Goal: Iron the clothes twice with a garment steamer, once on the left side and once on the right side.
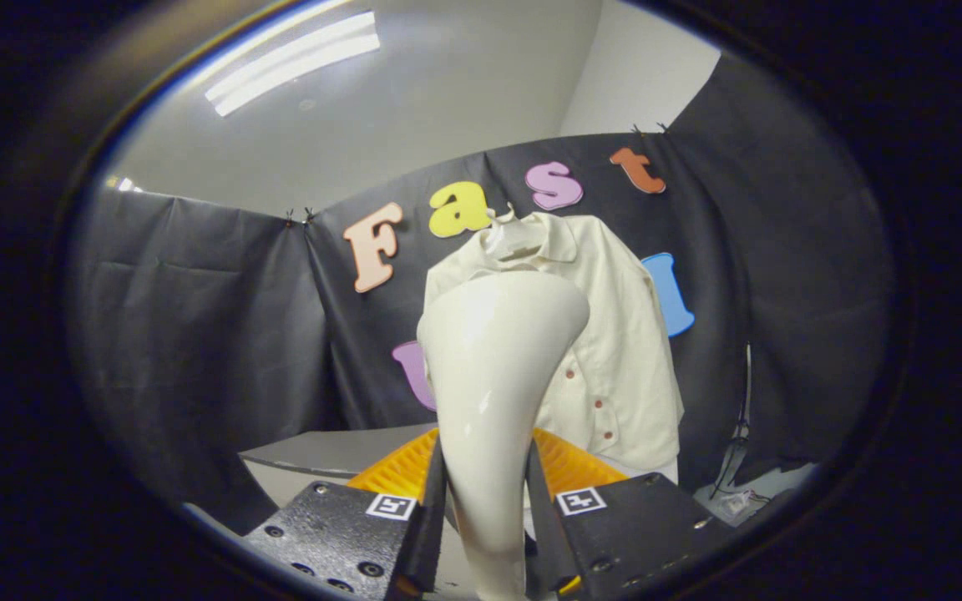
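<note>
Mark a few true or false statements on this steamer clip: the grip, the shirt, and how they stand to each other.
1. The gripper is shut on the garment steamer. True.
2. The shirt lies flat on a table. False: it hangs on a hanger against the black cloth.
3. The steamer's head points up toward the shirt. True.
4. The shirt is dark blue. False: it is cream, with reddish buttons.

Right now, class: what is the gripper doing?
Gripper: closed, both black fingers pressing the glossy cream plastic garment steamer.
</note>
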`<state>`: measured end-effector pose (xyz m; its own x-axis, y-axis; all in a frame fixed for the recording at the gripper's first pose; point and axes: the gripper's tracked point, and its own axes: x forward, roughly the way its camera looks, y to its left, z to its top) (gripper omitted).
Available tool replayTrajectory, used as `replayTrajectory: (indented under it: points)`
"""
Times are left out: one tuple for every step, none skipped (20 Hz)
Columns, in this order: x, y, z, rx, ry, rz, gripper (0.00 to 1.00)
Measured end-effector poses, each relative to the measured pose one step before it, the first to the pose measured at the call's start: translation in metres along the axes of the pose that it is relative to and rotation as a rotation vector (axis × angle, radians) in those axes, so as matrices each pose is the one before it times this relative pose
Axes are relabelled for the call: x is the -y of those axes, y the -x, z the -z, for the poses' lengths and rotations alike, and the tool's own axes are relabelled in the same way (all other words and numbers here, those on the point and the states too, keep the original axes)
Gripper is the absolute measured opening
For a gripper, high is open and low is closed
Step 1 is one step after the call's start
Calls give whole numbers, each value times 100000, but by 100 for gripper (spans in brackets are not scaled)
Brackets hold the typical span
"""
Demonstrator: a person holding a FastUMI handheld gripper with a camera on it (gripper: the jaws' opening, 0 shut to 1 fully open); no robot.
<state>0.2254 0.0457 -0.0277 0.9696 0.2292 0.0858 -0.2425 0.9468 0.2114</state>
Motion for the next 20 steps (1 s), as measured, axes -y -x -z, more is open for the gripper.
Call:
replayTrajectory:
  points:
    - [-866,532,-106,-340,1499,709,46]
    - [-448,325,-196,972,2146,1633,46]
    - [-764,268,-162,135,1257,786,46]
    - [-700,536,32,46,1102,801,46]
    - [-1011,306,68,302,669,-161,46]
    - [-1042,394,312,-68,1078,-744,46]
    - [-1056,469,368,529,416,-413,46]
    - [-965,322,393,106,525,-592,46]
    - [-1088,307,447,542,257,-286,46]
    - [-968,321,401,382,636,-158,46]
    - [-980,233,282,737,851,-89,46]
    - [-984,389,545,-403,1164,-603,47]
    - [-918,404,258,995,280,87,47]
    - [-803,318,301,540,880,-143,47]
    - [-887,373,408,288,593,-1191,47]
    - [-883,311,263,523,336,-968,47]
    - [-678,333,-47,1153,-112,-724,47]
    - [-620,142,56,576,-448,-851,47]
    - [-537,201,234,-450,-561,-828,47]
    - [-237,92,29,-191,741,-49,47]
